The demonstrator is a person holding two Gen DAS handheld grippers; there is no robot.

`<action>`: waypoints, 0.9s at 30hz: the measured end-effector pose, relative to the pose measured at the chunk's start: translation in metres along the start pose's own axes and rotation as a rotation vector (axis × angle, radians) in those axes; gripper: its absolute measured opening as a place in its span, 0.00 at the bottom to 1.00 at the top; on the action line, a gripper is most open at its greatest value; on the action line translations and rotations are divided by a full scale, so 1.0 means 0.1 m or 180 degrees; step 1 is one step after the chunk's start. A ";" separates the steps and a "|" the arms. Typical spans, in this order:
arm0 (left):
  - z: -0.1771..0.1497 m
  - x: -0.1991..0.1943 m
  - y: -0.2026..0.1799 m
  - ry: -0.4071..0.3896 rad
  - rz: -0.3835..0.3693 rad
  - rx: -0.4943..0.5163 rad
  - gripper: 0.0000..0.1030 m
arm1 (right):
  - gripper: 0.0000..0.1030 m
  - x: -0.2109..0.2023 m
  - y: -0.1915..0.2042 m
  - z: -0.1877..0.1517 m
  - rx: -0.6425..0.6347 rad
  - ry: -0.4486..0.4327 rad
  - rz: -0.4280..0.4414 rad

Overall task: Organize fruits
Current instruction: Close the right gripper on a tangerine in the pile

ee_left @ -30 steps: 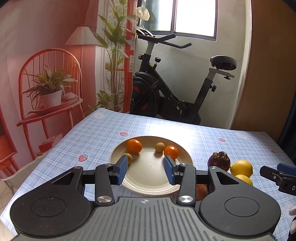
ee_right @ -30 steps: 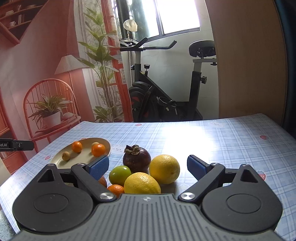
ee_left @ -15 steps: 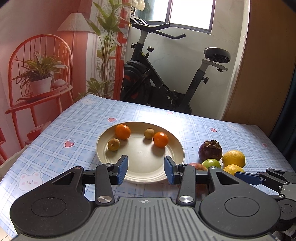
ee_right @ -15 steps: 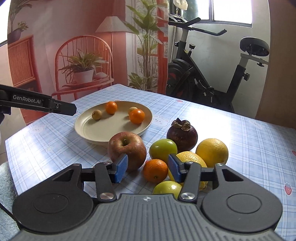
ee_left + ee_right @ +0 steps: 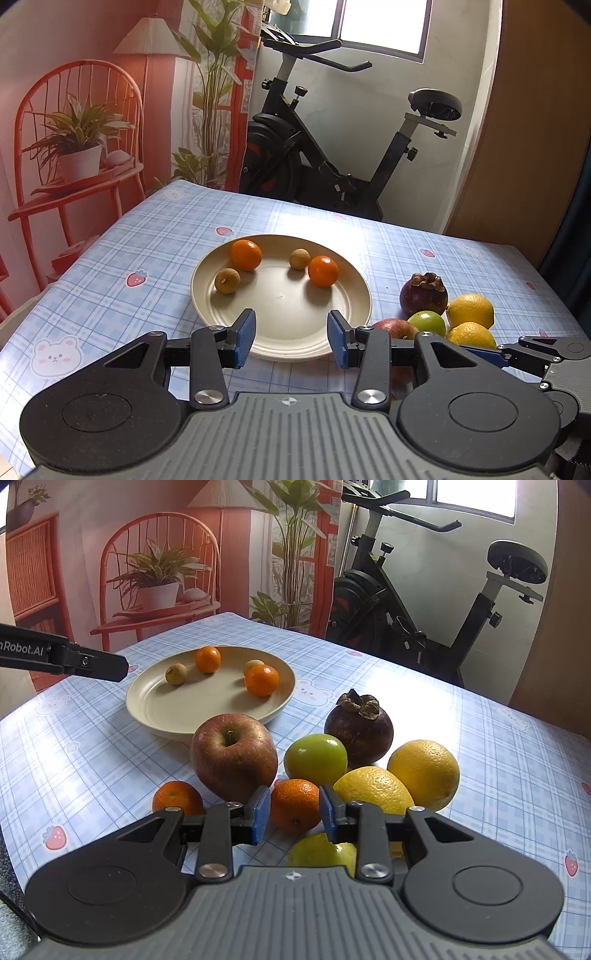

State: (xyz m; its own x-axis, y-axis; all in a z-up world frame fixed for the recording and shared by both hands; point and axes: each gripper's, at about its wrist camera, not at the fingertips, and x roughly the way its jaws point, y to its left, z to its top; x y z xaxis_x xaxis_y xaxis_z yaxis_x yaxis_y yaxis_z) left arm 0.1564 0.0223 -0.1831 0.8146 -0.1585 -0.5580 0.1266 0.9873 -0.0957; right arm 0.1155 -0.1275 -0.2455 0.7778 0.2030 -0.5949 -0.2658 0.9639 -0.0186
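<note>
A cream plate [image 5: 177, 705] holds two small oranges [image 5: 261, 680] and two brown longans [image 5: 176, 674]. In front of it lies a pile: a red apple [image 5: 232, 755], a green fruit [image 5: 316, 758], a mangosteen [image 5: 360, 723] and two yellow citrus fruits [image 5: 424, 771]. My right gripper [image 5: 293, 810] is low at the near side of the pile, its jaws closing on a small orange [image 5: 295, 797] with both blue pads against it. My left gripper [image 5: 291, 338] hovers over the near rim of the plate [image 5: 280, 295], open with nothing between its fingers.
Another small orange [image 5: 177, 797] lies left of the held one, and a green fruit [image 5: 321, 849] sits under the right gripper. The blue checked tablecloth [image 5: 147, 258] covers the table. An exercise bike [image 5: 332, 155] and a red plant chair [image 5: 77, 155] stand beyond it.
The right gripper swung left and dropped toward the near side of the pile, and its wide jaws came together around the small orange. The left gripper tipped slightly down over the plate.
</note>
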 end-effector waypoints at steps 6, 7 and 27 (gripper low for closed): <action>-0.03 0.01 0.02 0.0022 -0.0010 -0.0027 0.44 | 0.29 -0.02 -0.05 -0.02 0.0022 0.0029 -0.0038; -0.03 0.01 0.02 0.0025 -0.0012 -0.0027 0.44 | 0.29 -0.02 -0.06 -0.03 0.0040 0.0047 -0.0047; -0.07 0.05 0.05 0.0094 -0.0059 -0.0096 0.44 | 0.38 0.19 -0.01 0.04 -0.0103 0.0189 -0.0003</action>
State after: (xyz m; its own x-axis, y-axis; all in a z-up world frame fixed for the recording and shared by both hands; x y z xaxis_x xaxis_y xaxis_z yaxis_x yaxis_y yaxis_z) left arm 0.1572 0.0261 -0.1925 0.7951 -0.1773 -0.5800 0.1240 0.9836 -0.1308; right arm 0.1334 -0.1240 -0.2533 0.7430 0.1906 -0.6416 -0.2842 0.9577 -0.0447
